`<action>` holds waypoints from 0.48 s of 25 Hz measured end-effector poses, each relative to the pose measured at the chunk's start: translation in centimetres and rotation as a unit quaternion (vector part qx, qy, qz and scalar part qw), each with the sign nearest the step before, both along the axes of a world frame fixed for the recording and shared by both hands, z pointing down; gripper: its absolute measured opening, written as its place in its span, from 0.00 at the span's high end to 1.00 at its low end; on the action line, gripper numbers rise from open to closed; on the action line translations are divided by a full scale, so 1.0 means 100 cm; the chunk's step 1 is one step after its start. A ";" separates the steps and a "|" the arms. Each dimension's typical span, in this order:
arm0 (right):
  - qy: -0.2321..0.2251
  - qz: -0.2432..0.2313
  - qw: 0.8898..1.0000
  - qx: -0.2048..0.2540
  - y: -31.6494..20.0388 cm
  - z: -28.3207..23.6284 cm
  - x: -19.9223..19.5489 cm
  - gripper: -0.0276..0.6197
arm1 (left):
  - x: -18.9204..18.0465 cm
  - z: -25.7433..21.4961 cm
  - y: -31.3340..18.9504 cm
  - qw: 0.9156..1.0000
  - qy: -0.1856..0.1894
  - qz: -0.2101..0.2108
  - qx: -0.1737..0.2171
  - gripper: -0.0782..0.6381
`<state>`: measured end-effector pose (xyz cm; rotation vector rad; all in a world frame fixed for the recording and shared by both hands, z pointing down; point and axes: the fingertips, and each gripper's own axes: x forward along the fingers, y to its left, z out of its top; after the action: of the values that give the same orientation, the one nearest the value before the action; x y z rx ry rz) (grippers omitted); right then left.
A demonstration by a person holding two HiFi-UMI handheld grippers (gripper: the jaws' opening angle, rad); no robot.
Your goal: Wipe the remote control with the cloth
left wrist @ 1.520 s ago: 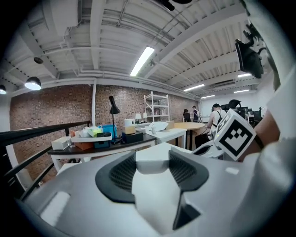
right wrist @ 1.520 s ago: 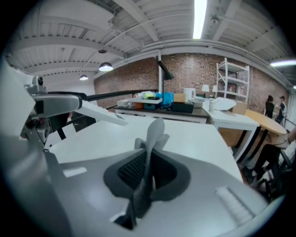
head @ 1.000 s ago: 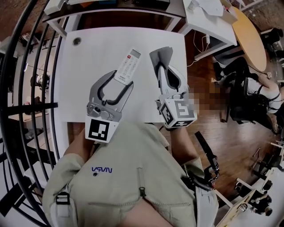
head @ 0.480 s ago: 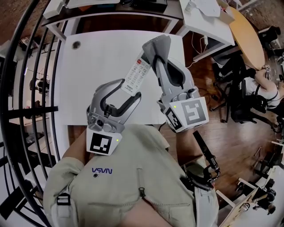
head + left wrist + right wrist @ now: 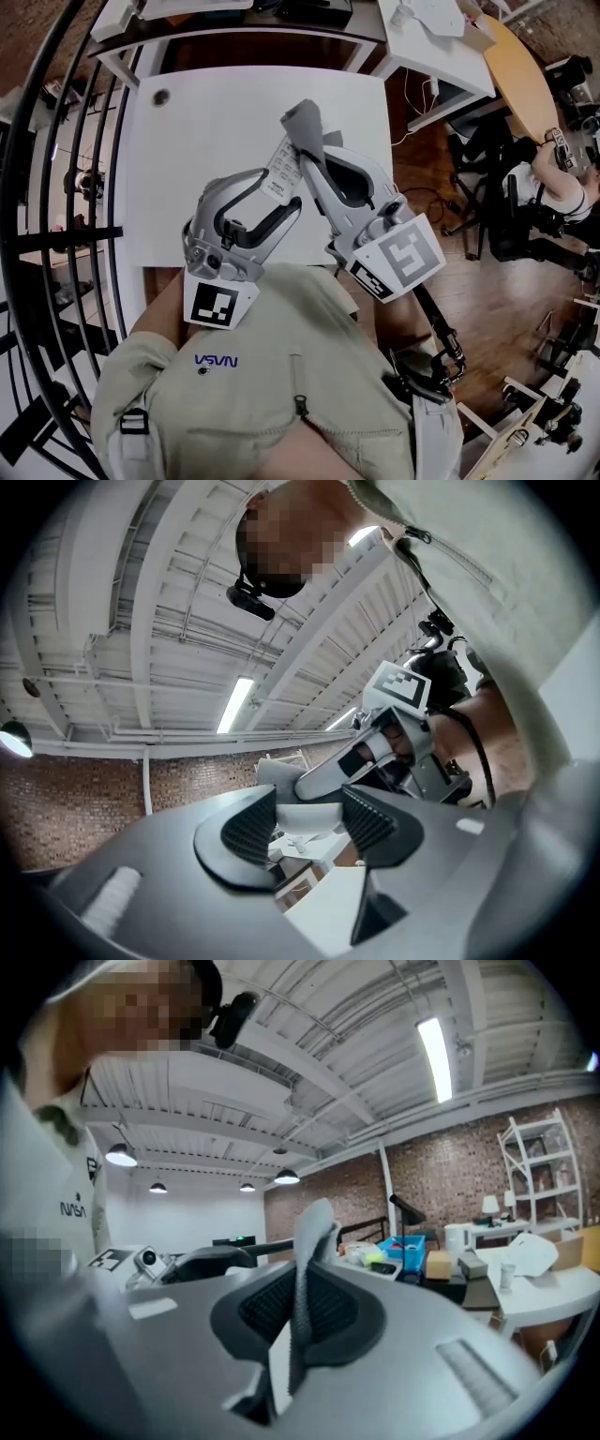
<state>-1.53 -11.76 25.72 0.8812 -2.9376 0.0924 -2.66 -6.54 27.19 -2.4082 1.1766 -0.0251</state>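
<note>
Now: left tool (image 5: pixel 307 822) grips one remote (image 5: pixel 283 161); right tool (image 5: pixel 298 1312) pinches one cloth (image 5: pixel 305 120).

White remote (image 5: pixel 282 161), slim w/ rows of small buttons, was held above the table (image 5: pixel 187 112), near end clamped in left gripper (image 5: pixel 277 190). Grey cloth (image 5: pixel 305 125), pinched upright in right gripper (image 5: pixel 307 155), sat at remote's far end.

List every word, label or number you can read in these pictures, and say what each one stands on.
"NASA": blue print on the chest of the person's shirt, upside down in the head view.
Remote control: the button labels are too small to read.
Marker cubes: black-and-white patterns only, no words.
Nothing else is legible.
</note>
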 end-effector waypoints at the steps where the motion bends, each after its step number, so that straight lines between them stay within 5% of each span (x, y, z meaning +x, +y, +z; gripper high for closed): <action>1: -0.006 -0.018 1.000 -0.006 0.005 -0.001 -0.003 0.93 | 0.000 0.001 -0.001 1.000 -0.001 0.001 -0.001 0.57; 7: -0.036 -0.118 0.992 -0.033 0.029 -0.011 -0.013 0.93 | 0.004 0.007 0.000 1.000 -0.009 0.011 -0.007 0.57; 12: -0.032 -0.006 0.999 -0.006 -0.014 -0.015 0.021 0.93 | 0.009 0.005 0.004 1.000 -0.012 0.017 -0.008 0.57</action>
<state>0.58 -13.14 24.23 0.8759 -2.9972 0.1405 -1.79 -6.14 27.71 -2.4342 1.1294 -0.0524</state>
